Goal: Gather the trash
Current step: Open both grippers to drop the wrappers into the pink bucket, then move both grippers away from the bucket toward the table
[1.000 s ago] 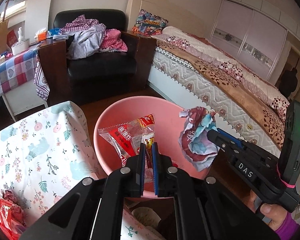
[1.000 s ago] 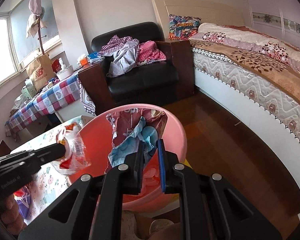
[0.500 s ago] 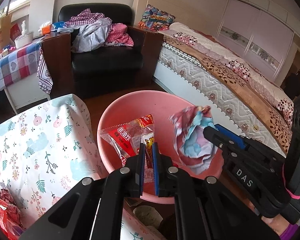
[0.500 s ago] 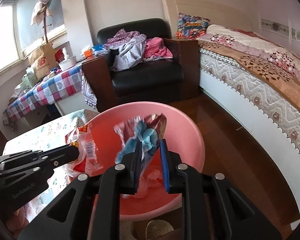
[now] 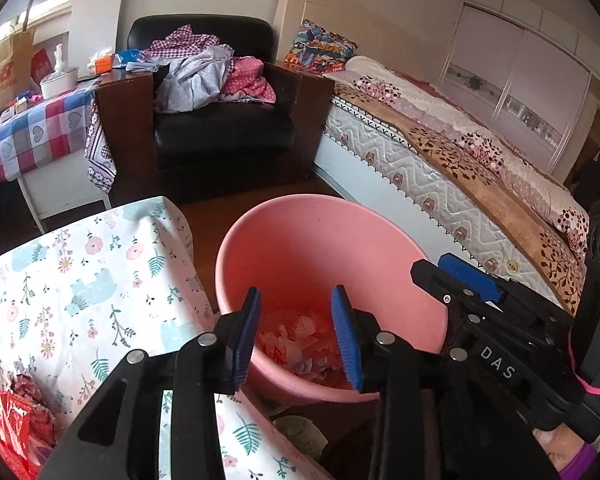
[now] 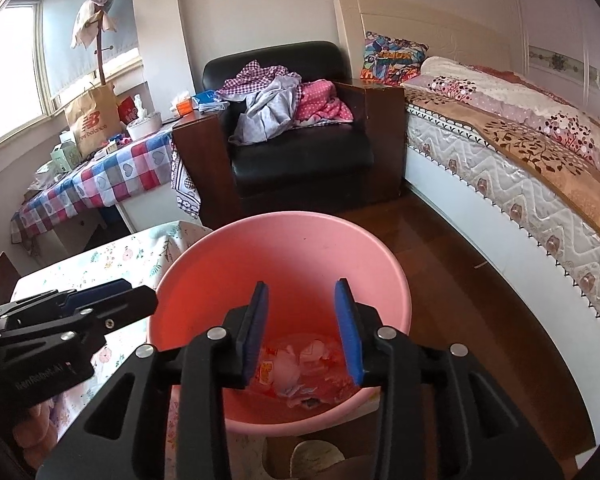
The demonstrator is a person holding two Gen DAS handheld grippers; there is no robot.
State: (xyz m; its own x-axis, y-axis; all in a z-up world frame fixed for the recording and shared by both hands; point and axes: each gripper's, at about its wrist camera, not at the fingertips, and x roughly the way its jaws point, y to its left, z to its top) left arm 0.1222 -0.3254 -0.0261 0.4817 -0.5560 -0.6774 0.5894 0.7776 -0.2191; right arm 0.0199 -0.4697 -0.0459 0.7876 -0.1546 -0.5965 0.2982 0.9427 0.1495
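A pink plastic basin (image 5: 324, 240) (image 6: 284, 248) stands on the floor beside the floral-clothed table. Crumpled wrappers (image 5: 296, 336) (image 6: 300, 364) lie in its bottom. My left gripper (image 5: 296, 300) hangs over the basin's near rim, its jaws opening with nothing between the blue pads. My right gripper (image 6: 302, 292) is likewise over the basin, jaws opening and empty. In the left wrist view the right gripper (image 5: 452, 272) reaches in from the right. In the right wrist view the left gripper (image 6: 132, 298) comes in from the left.
The table with a floral cloth (image 5: 80, 280) sits left of the basin, with red wrappers (image 5: 4, 420) at its near corner. A black armchair (image 5: 220, 132) piled with clothes stands behind. A bed (image 5: 460, 160) runs along the right. A checked-cloth table (image 6: 96, 176) stands by the window.
Both grippers have opened and let go of their wrappers: the red snack packet and the blue-and-red wrapper dropped into the basin. Neither hand has shifted much.
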